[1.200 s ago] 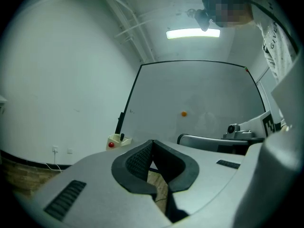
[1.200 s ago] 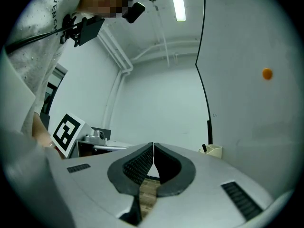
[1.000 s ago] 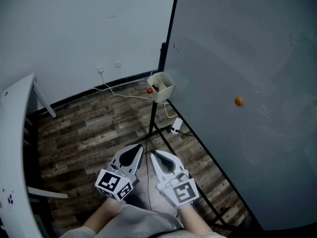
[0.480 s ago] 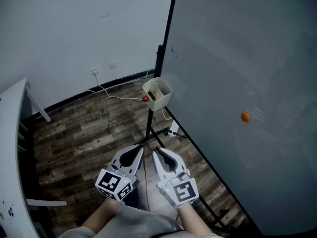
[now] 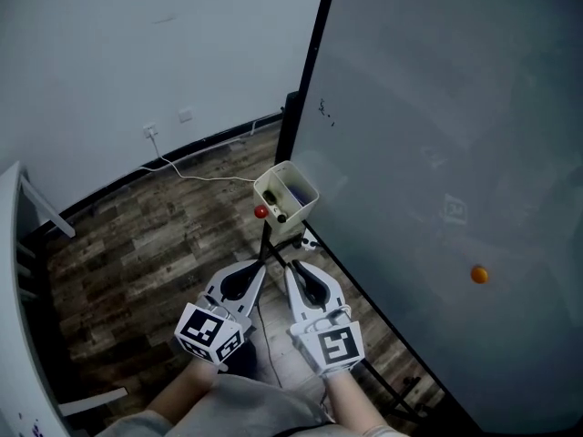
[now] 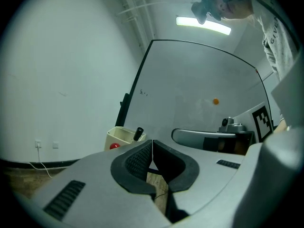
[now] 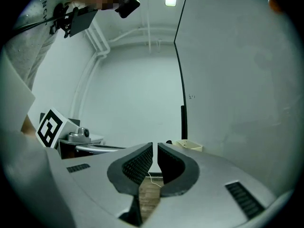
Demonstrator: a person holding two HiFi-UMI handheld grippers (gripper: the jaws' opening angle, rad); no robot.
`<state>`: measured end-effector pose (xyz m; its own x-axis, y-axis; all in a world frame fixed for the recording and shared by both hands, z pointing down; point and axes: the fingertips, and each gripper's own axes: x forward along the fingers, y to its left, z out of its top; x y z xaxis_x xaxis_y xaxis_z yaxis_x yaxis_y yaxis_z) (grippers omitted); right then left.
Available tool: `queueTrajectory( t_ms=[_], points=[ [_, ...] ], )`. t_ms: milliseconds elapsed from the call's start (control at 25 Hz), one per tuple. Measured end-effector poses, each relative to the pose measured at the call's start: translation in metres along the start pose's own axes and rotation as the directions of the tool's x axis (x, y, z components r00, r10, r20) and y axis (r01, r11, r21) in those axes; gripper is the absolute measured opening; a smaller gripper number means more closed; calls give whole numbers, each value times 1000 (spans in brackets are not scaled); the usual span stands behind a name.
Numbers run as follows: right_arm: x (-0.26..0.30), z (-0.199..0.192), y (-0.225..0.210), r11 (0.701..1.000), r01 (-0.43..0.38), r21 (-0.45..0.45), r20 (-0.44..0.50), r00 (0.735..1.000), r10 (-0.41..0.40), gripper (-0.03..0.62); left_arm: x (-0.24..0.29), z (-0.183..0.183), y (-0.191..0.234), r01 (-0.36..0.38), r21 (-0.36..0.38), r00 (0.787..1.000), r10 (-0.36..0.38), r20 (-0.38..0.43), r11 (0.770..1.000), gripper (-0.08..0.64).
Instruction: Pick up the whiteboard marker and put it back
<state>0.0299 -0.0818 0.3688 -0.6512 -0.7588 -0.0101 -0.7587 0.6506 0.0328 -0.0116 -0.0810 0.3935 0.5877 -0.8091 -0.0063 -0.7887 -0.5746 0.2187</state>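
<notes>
A cream holder box [image 5: 285, 194] hangs at the lower left corner of the whiteboard [image 5: 437, 153]. A marker with a black cap [image 6: 138, 133] stands in the box [image 6: 121, 136], beside a red knob [image 5: 261, 212]. My left gripper [image 5: 255, 269] and right gripper [image 5: 293, 271] are side by side just short of the box, both level and shut on nothing. In the left gripper view the pads [image 6: 140, 159] meet. In the right gripper view only a thin slit shows between the right gripper's [image 7: 155, 148] pads, with the box [image 7: 191, 146] ahead on the right.
An orange magnet [image 5: 479, 275] sticks to the whiteboard. The board's black stand legs [image 5: 364, 285] run along the wood floor [image 5: 155, 244]. A white cable and a power strip [image 5: 307, 241] lie under the box. A white table edge [image 5: 18, 271] is at the left.
Both grippers have moved forward across the floor towards the holder box, which now lies just beyond their tips. Both stay shut with nothing in them.
</notes>
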Motion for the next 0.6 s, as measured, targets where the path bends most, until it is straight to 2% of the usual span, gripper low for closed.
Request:
queueTrajectory(
  t_ms=[200,280,600],
  points=[
    [34,-6,-16,999,40,-20,-31,999,-41,25,22,-4,27,37,-20,999,-38,-32,999,15],
    [46,-10,-22,999,46,-20,-44,998,-47,100,30,-8,37,51,-28,998,-53,-43,998,15],
    [83,-28,-41,994,88,-64,-77,993,-93,121,56,-27,67,97,-62,991,-102,-83,993,15]
  ],
)
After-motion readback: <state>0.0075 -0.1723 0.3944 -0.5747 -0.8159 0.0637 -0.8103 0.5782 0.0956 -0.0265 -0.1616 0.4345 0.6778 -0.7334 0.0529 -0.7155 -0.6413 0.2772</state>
